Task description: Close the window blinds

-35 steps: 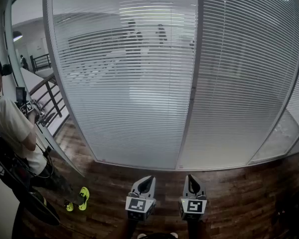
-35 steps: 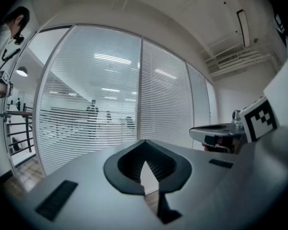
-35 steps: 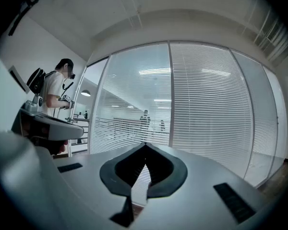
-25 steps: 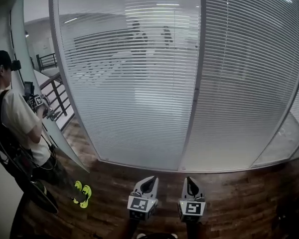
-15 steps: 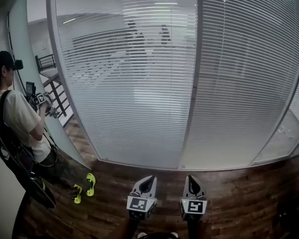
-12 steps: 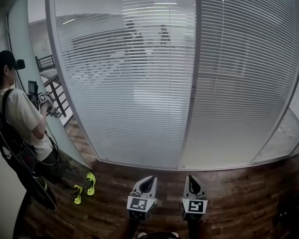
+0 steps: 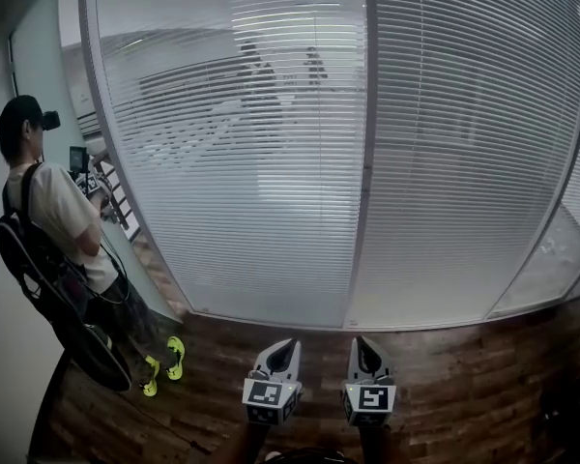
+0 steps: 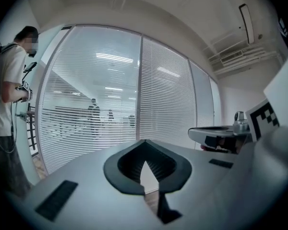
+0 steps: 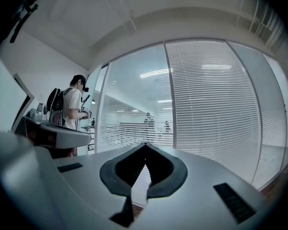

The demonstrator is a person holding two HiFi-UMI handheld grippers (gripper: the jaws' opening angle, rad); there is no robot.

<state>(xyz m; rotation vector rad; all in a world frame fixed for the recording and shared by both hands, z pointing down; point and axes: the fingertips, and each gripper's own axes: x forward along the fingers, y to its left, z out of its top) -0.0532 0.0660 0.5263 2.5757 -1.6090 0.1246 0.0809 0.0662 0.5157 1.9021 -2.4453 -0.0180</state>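
White slatted blinds cover a curved glass wall. The slats of the left blind panel (image 7: 242, 143) are tilted open, and figures show through them. The right blind panel (image 7: 474, 133) looks denser, with less showing through. My left gripper (image 7: 281, 348) and right gripper (image 7: 361, 345) sit side by side low in the head view, well short of the glass. Both are shut and hold nothing. In the left gripper view the left gripper (image 8: 144, 143) points at the blinds (image 8: 96, 104). In the right gripper view the right gripper (image 9: 145, 145) does the same, facing the blinds (image 9: 211, 95).
A person (image 7: 58, 230) with a backpack stands at the left by the glass, holding devices, with yellow shoes (image 7: 164, 363) on the wooden floor (image 7: 464, 375). A vertical frame post (image 7: 360, 162) divides the two blind panels.
The person at the left has stepped closer to the glass and turned toward it. Both grippers stay shut in about the same place.
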